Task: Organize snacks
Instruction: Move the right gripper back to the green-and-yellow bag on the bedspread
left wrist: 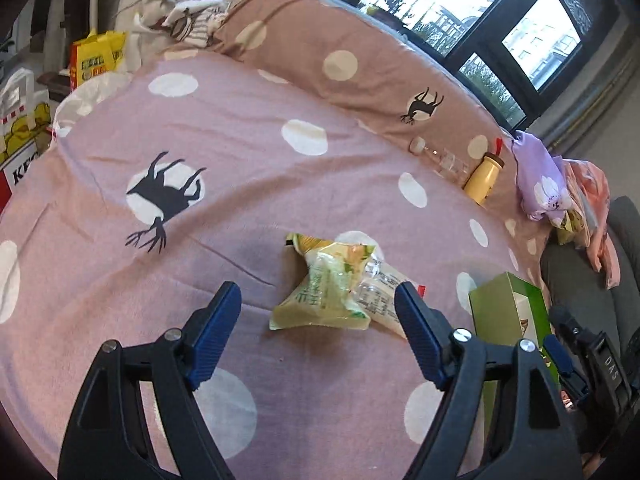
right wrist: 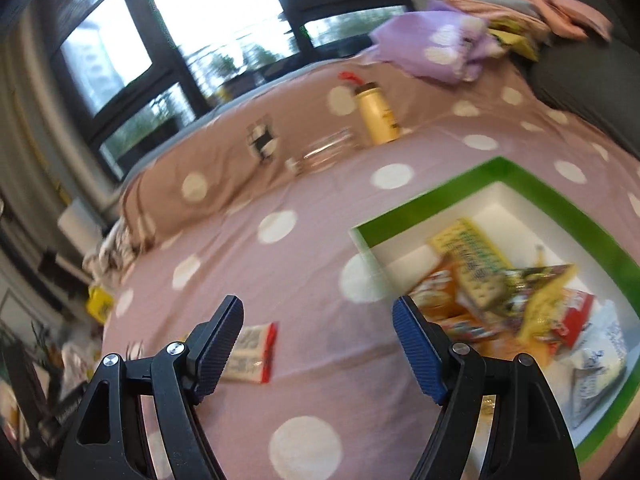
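A crumpled green-and-yellow snack packet [left wrist: 324, 290] lies on the pink dotted bedspread [left wrist: 240, 184], partly over a clear-wrapped packet [left wrist: 382, 294]. My left gripper [left wrist: 318, 300] hovers just short of them, open, with nothing between its blue pads. My right gripper [right wrist: 318, 314] is open too and holds nothing. A white-and-red snack packet [right wrist: 254, 354] lies on the bed behind its left finger. The green-rimmed white box [right wrist: 472, 196] at the right holds several snack packets [right wrist: 504, 292]. In the left wrist view that box [left wrist: 506, 300] stands at the right, beside the other gripper's body.
A yellow bottle [left wrist: 484, 178] with a red tab and a clear glass bottle [left wrist: 444, 160] lie by the brown pillow [left wrist: 320, 48]. Purple and pink clothes [left wrist: 538, 176] are heaped at the bed's far corner. Bags and boxes [left wrist: 96, 58] stand beside the bed at the left.
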A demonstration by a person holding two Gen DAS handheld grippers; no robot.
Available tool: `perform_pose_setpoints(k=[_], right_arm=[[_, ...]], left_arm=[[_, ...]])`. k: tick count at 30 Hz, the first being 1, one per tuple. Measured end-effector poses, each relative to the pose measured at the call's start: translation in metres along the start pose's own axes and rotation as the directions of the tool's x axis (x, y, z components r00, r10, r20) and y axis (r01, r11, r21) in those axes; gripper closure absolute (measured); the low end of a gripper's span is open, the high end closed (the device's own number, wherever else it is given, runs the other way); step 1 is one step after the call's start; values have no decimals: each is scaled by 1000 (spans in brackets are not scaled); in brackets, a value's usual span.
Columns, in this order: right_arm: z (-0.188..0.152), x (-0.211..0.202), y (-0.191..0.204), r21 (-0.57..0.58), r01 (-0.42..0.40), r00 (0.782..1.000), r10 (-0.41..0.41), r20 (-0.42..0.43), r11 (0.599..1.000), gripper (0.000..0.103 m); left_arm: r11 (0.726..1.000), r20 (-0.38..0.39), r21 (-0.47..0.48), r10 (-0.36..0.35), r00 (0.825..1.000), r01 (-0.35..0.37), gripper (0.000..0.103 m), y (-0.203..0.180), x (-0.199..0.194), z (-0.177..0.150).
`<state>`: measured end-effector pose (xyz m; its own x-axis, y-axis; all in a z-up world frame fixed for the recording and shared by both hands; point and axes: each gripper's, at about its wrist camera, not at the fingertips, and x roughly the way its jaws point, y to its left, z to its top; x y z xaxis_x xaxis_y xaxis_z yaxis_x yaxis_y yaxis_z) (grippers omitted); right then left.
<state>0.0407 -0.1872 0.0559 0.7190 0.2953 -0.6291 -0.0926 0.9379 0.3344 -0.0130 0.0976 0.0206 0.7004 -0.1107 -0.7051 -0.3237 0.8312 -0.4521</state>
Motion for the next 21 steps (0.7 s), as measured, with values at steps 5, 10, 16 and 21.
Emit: perform_pose_setpoints(k=[5,10,16,21], right_arm=[[-11,20,38,-85,-81,993,74,-90,993,25],[-19,40,65,-103,-148,978,130,-164,984,25],[-21,59,91,-135,-176,964,143,-225,975,25],[-14,80,108,-84,-294,917,256,-306,952,25]], left_arm=[[1000,-20,-5,4,1000,-5,24,5,8,1],[999,-69,-44,-6,998,3,24,15,20,3],[996,-97,-82,-38,995,30,25,24,29,6],[995,-116,-93,-36,993,25,25,27,35,6]])
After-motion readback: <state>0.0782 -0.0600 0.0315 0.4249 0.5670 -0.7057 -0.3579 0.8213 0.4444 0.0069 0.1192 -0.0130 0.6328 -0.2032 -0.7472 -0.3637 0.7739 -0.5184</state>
